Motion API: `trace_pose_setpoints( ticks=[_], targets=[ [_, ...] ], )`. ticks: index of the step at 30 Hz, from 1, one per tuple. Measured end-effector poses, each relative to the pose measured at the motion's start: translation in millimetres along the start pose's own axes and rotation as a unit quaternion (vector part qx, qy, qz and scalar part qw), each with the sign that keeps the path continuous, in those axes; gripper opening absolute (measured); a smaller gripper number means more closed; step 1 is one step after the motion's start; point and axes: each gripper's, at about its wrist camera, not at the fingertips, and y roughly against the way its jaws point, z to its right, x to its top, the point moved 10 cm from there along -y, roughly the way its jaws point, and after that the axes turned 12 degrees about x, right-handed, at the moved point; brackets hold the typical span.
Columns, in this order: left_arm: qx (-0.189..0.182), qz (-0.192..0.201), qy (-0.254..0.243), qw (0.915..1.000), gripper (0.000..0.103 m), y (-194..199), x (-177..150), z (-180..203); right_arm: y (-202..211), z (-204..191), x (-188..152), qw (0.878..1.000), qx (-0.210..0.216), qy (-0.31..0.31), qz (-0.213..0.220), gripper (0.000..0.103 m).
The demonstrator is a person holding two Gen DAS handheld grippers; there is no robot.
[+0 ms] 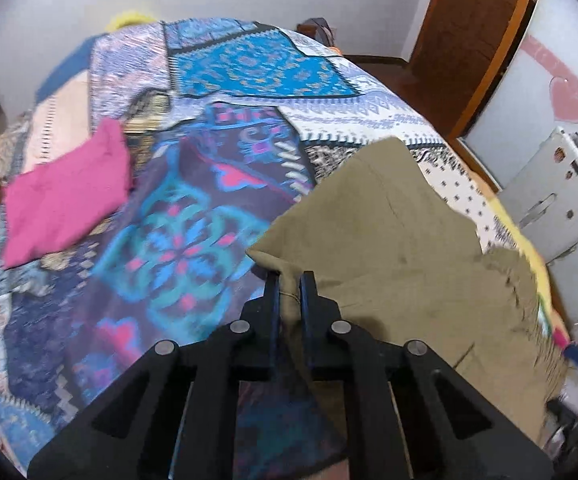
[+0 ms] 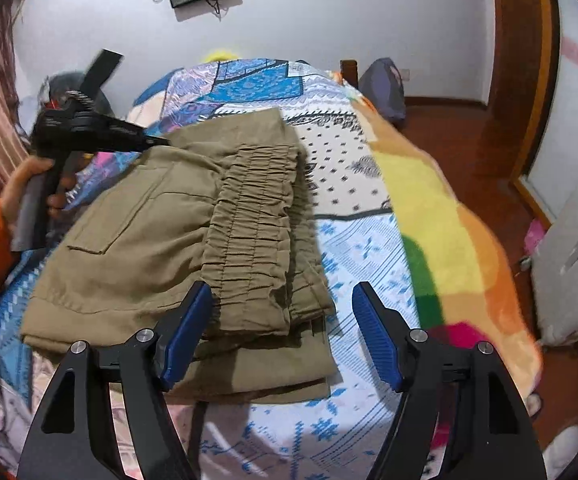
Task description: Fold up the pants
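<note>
The olive-khaki cotton pants (image 2: 161, 232) lie folded into a thick stack on the bed's patchwork-patterned quilt (image 2: 361, 248), filling the centre-left of the right wrist view, with the gathered elastic waistband (image 2: 253, 216) running down the middle of the stack. In the left wrist view the same pants (image 1: 389, 248) spread across the lower right of the frame. The left gripper (image 1: 291, 280) has its black fingers (image 1: 271, 292) clenched on a corner of the khaki fabric, which bunches up between them. In the right wrist view that gripper (image 2: 157, 142) appears at the upper left, its tip meeting the far left edge of the stack, held by a hand in an orange sleeve. The right gripper (image 2: 285, 312) stands released, its blue-padded fingers (image 2: 191, 328) spread wide at the near edge of the stack, the left pad in front of the fabric, the other over the bare quilt. A folded magenta cloth (image 1: 69, 200) lies on the quilt at the left of the left wrist view, well apart from the pants.
</note>
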Motion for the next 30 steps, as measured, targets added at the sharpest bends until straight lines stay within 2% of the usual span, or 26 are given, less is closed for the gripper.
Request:
trace_pose_setpoints(
  ticks=[7, 15, 19, 23, 28, 30],
  targets=[
    [0.046, 0.022, 0.025, 0.9984, 0.008, 50.9, -48.0, -52.4, 10.5, -15.3, 15.6, 1.0, 0.026, 0.003, 0.017, 0.068],
    [0.038, 0.013, 0.098, 0.9943, 0.008, 95.4, -111.4, -93.9, -1.0, -50.3, 16.2, 0.998, 0.057, 0.017, 0.018, 0.07],
    [0.04, 0.004, 0.109, 0.9932, 0.008, 99.9, -138.2, -100.2, -26.6, -59.2, 4.3, 0.998, 0.06, 0.019, -0.008, 0.07],
    [0.039, -0.01, 0.121, 0.9918, 0.009, 96.8, -159.5, -107.3, -36.9, -59.1, -1.4, 0.997, 0.075, 0.002, -0.012, 0.069],
    [0.056, -0.019, 0.129, 0.9898, 0.012, 96.0, -174.2, -118.5, -36.0, -54.2, -1.6, 0.997, 0.07, 0.013, -0.01, 0.069],
    [0.081, -0.026, 0.112, 0.9901, 0.012, 94.6, -180.6, -125.0, -35.1, -50.8, -1.1, 0.998, 0.058, 0.022, -0.011, 0.069]
  ],
)
